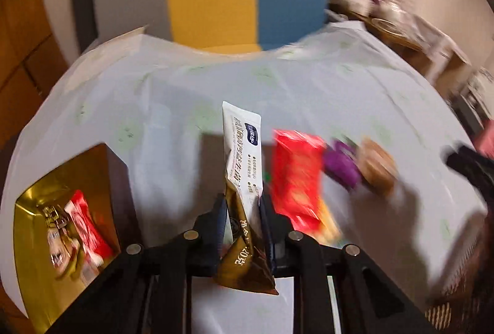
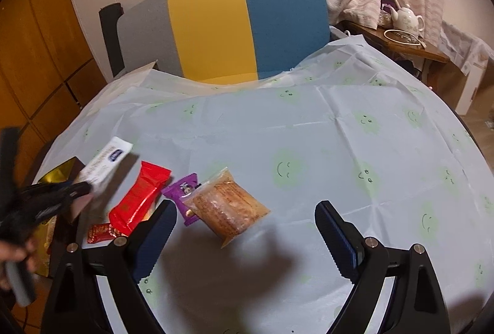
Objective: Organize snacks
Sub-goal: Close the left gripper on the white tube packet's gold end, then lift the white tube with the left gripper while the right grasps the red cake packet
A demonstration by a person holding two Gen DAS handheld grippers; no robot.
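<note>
Crisply creased, glossy white-and-brown sachet (image 1: 244, 161)

The white-and-brown sachet (image 1: 244, 167) shows "20" amid blurred, unreadable characters.

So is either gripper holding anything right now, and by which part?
The left gripper pinches the white and brown sachet across its middle, brown end trailing behind the pads. The right gripper is open and empty.

Both wrist views look steeply down over the table (image 2: 339, 124), facing the striped chair (image 2: 234, 25) beyond. Left view sits close above the gold box (image 1: 61, 210); right view further right. Shared: chair, tablecloth, red packet (image 2: 139, 198).
</note>
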